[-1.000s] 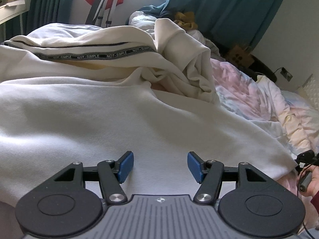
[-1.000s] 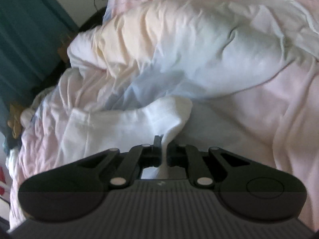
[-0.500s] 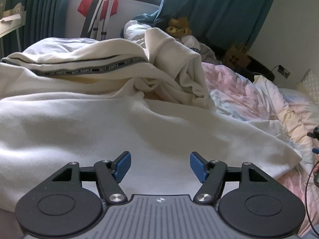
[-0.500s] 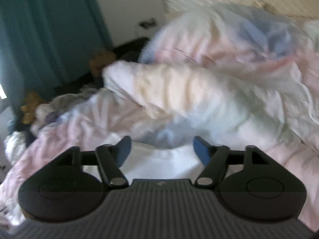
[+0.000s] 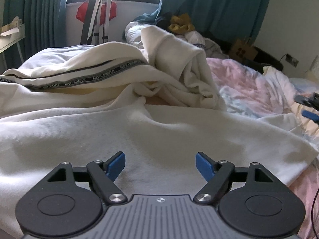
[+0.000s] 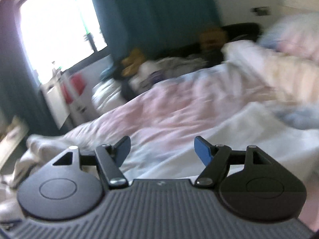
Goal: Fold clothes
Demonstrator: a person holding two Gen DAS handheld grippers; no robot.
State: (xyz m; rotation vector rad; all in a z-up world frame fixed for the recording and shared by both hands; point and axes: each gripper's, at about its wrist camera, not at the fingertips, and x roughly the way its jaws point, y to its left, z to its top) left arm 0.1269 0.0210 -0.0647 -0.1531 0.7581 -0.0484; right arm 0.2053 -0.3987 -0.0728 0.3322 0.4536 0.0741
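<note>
Fabric of a white garment (image 5: 139, 135) lies spread flat over the bed, directly under and ahead of the left tongs (image 5: 160, 164), whose blue-padded fingers (image 5: 116, 164) stand wide apart with nothing between them. Beyond the white garment sits a crumpled cream garment (image 5: 119, 73) with a black lettered band, and to the right of it the pink quilt (image 5: 249, 87) shows. The right tongs (image 6: 162, 149) are likewise spread wide and empty, hanging over the white garment (image 6: 199, 145) in a blurred view, with the pink quilt (image 6: 169, 109) beyond.
</note>
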